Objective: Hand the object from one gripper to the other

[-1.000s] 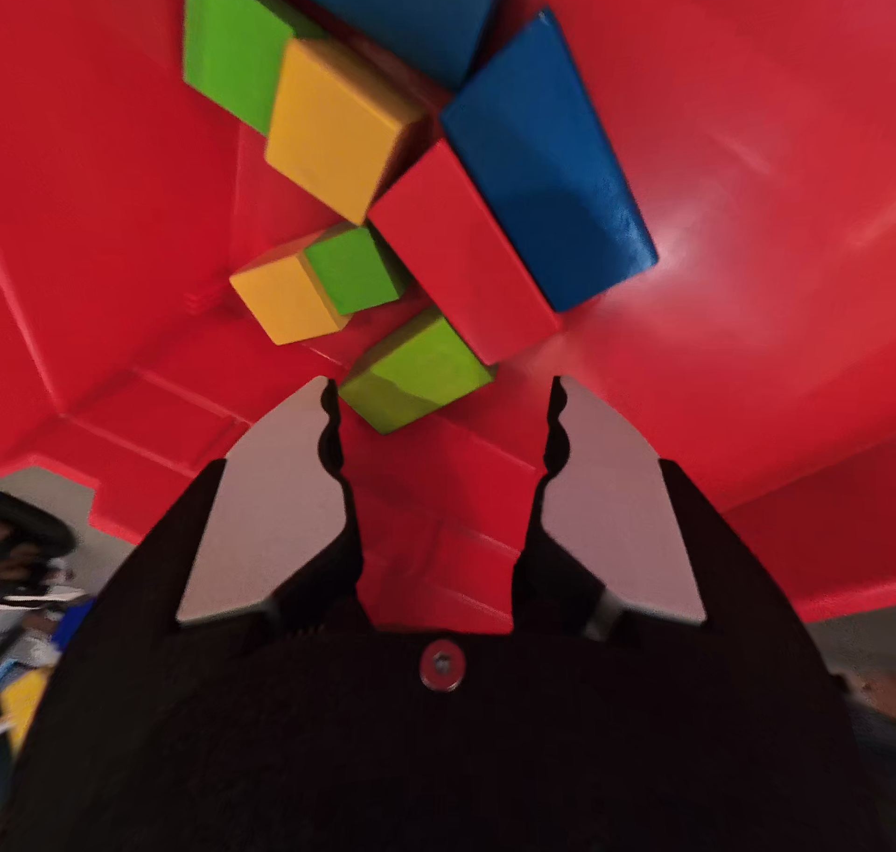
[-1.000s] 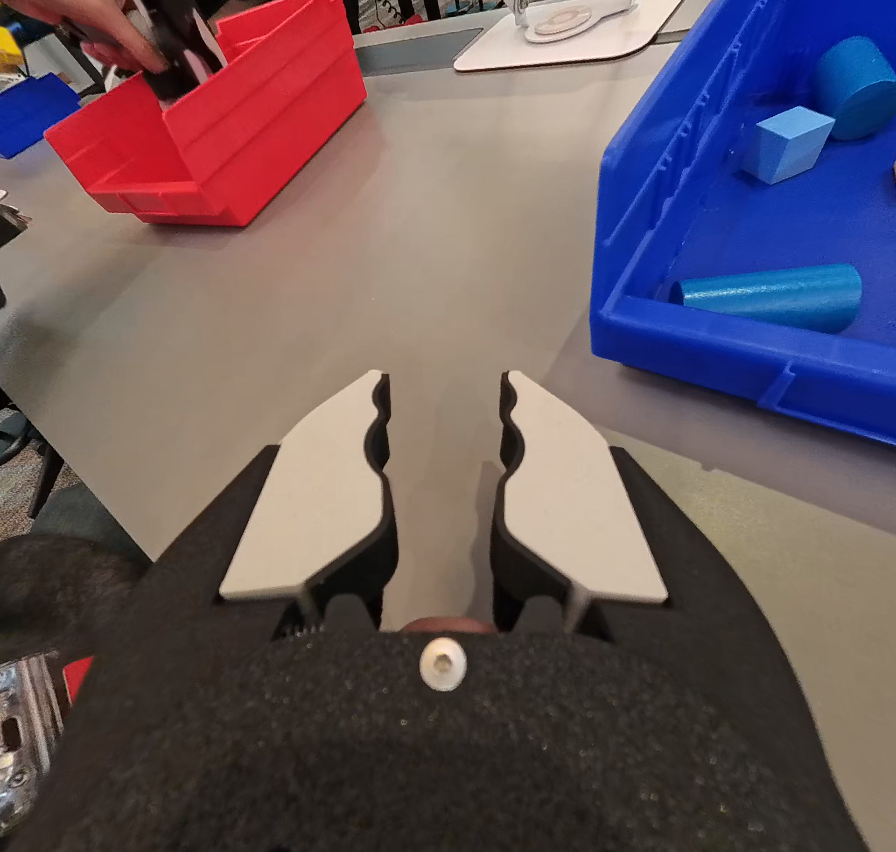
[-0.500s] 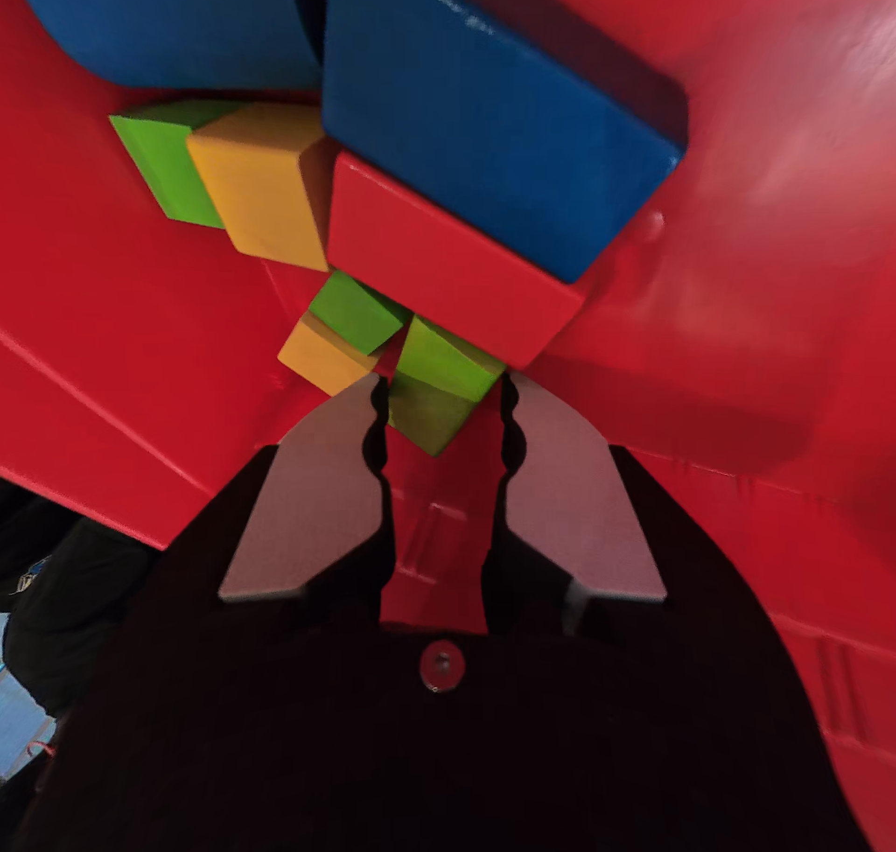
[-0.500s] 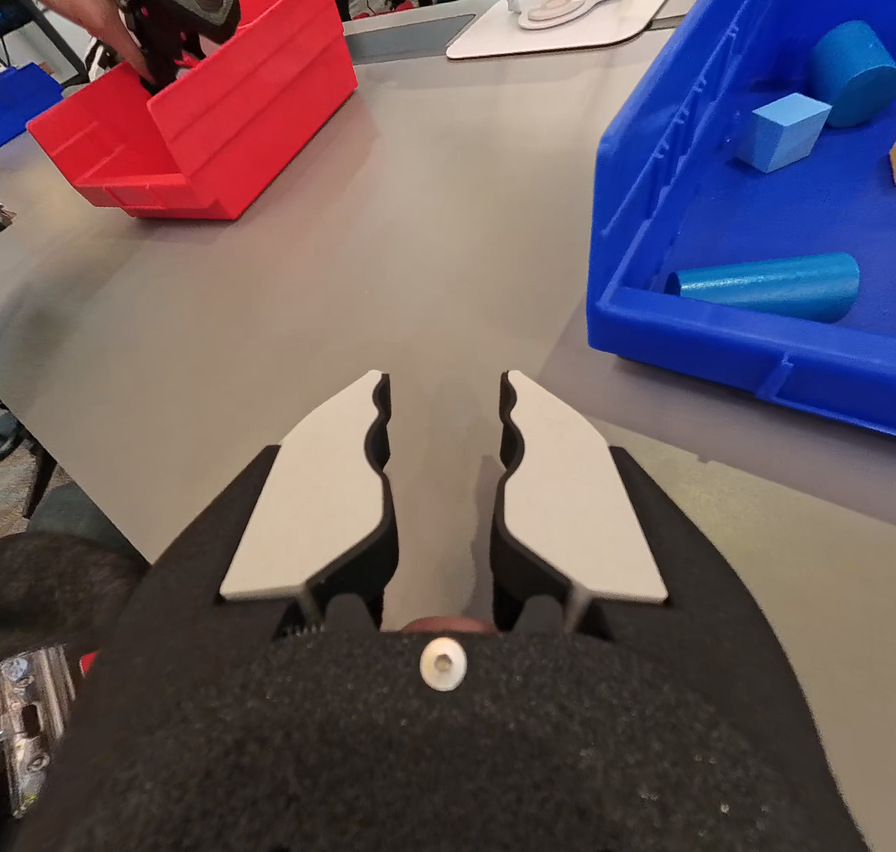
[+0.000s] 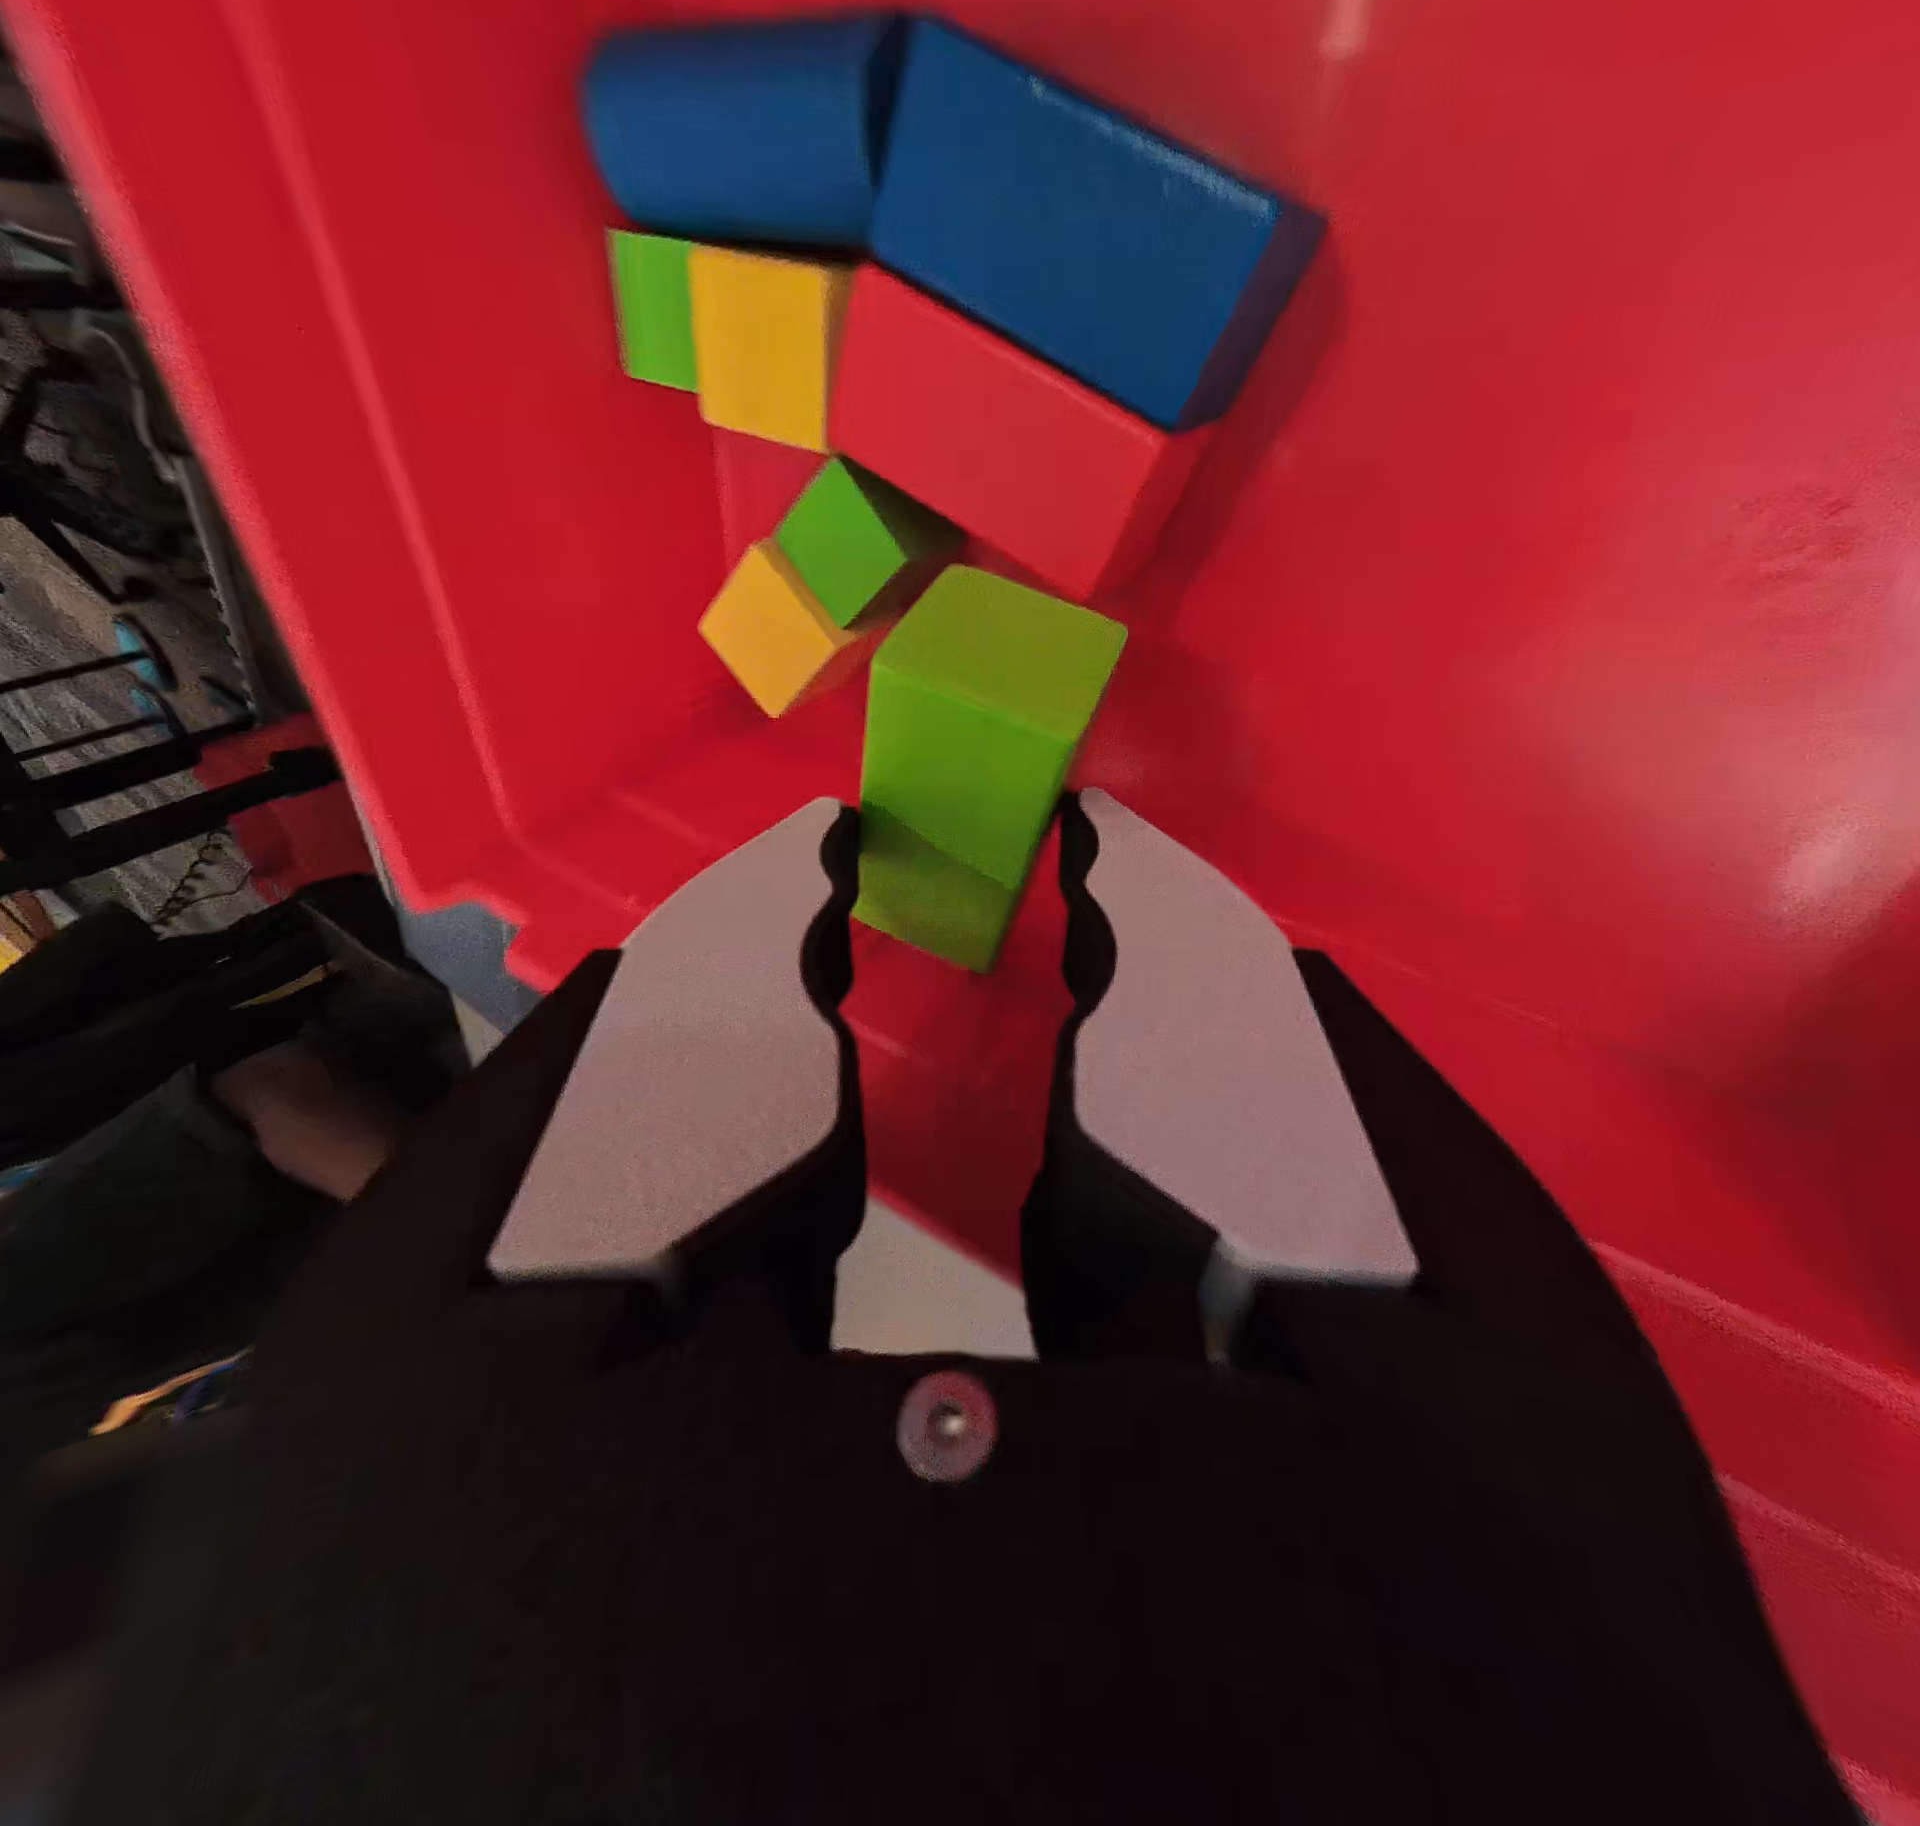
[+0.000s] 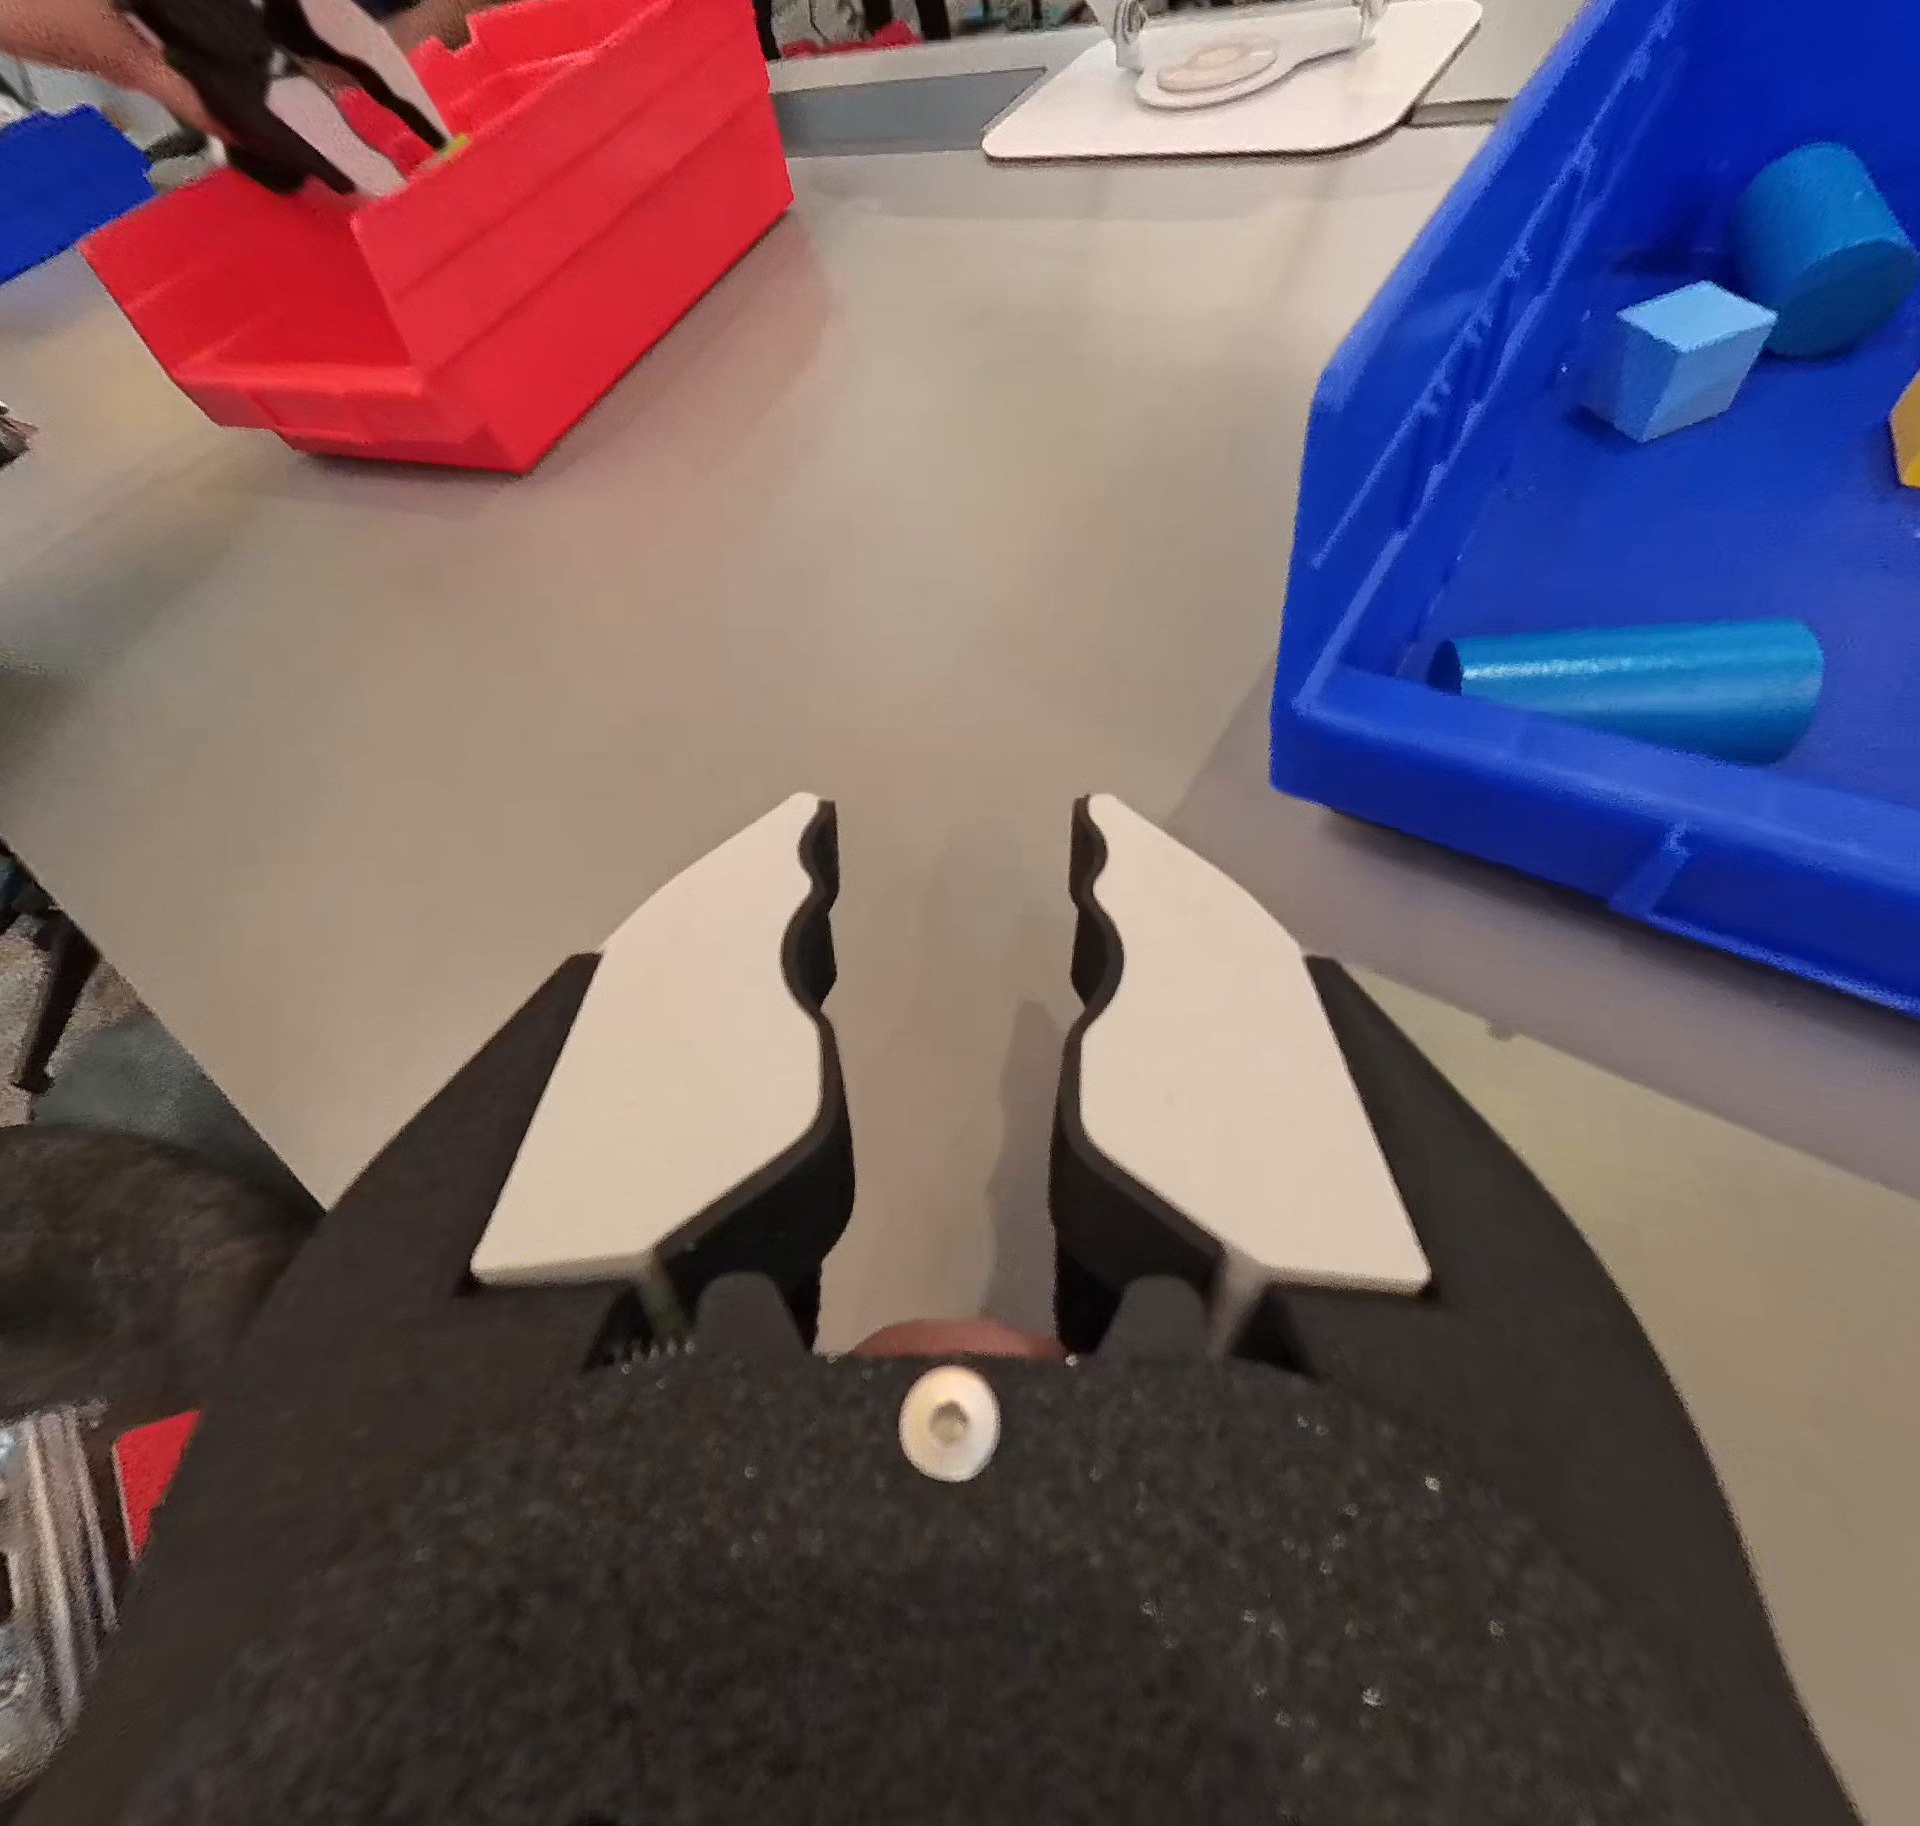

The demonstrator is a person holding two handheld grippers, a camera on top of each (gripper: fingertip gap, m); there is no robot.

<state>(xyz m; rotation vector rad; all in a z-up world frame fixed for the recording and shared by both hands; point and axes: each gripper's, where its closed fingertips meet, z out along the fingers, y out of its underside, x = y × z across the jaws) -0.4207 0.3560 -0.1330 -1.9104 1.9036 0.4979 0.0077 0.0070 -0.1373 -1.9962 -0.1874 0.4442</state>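
My left gripper (image 5: 958,820) is inside the red bin (image 5: 1558,633) and is shut on a green block (image 5: 977,737), gripping its near end between the fingertips. The block sticks out forward, above the other blocks. In the right wrist view the left gripper (image 6: 416,129) shows far off at the top left over the red bin (image 6: 540,249), with a sliver of green (image 6: 453,144) at its tips. My right gripper (image 6: 954,812) is open and empty, above the grey table (image 6: 727,581).
The red bin holds more blocks: blue (image 5: 1070,218), red (image 5: 997,426), yellow (image 5: 764,348), small green (image 5: 847,540) and small yellow (image 5: 774,628). A blue bin (image 6: 1558,800) at the right holds blue shapes (image 6: 1631,685). A white stand base (image 6: 1226,93) is at the back.
My left gripper closed in on the green block, gripped it and raised it off the bin floor. My right gripper stays open and has barely moved.
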